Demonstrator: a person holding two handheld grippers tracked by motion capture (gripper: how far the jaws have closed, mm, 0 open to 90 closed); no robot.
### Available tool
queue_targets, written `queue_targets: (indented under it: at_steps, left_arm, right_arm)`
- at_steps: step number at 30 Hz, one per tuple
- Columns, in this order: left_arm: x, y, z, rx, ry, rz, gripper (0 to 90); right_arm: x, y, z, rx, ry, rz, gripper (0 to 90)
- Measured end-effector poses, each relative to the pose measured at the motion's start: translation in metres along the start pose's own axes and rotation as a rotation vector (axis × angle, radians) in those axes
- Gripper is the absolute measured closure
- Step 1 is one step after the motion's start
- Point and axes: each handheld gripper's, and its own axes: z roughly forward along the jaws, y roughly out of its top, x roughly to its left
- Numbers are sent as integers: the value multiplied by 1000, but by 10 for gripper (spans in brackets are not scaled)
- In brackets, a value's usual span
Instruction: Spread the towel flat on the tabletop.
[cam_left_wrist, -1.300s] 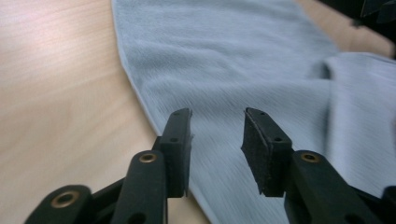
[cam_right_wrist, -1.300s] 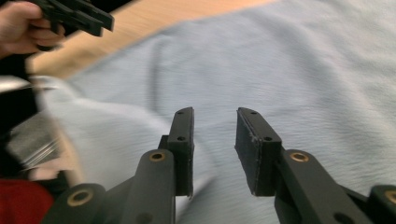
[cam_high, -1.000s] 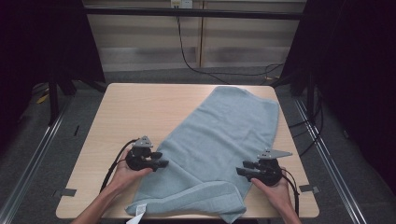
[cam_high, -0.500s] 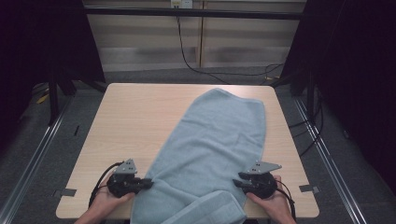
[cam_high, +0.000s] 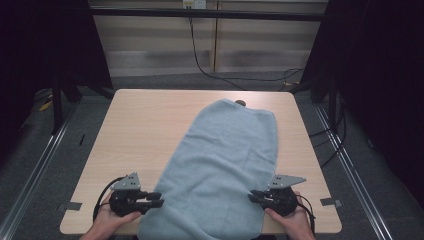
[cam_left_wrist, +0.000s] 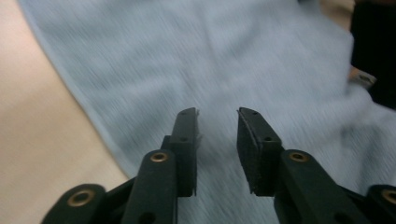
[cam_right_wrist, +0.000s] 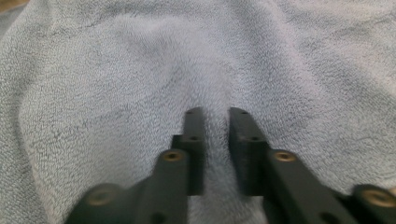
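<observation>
- Your left claw (cam_high: 159, 199) sits at the near-left edge of the surface (cam_high: 140, 130), tips pointing inward at the towel's (cam_high: 225, 165) left border. In the left gripper view its jaws stand apart with a clear gap; nothing visibly caught between them, cloth lies beyond and beneath.
- Your right claw (cam_high: 252, 195) mirrors it at the near-right border. In the right gripper view the jaws are close, a narrow strip of terry showing in the gap; cannot tell whether that pile is pinched or merely underneath.
- Light blue towel lies lengthwise on the surface, near end hanging over the front edge between your hands, far end rounded and stopping short of the back edge.
- Judgement: claws flank the near end symmetrically, likely to tension or flatten it evenly.
- Open room: bare wood wide on the left, narrower strip on the right, a band behind the far end. Small dark object (cam_high: 241, 103) just past the far tip; unidentified.
</observation>
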Motion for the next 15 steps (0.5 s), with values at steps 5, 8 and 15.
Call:
queue_targets:
  at_steps: [5, 8, 15]
  left_arm:
    - [34, 35, 35, 23, 55, -19, 604]
    - [51, 46, 54, 14, 89, -47, 561]
    - [78, 64, 69, -4, 139, -63, 487]
  right_arm:
    - [-11, 13, -4, -64, -21, 26, 610]
    - [-19, 18, -3, -72, -37, 35, 593]
    - [-41, 18, 6, -44, -86, 80, 533]
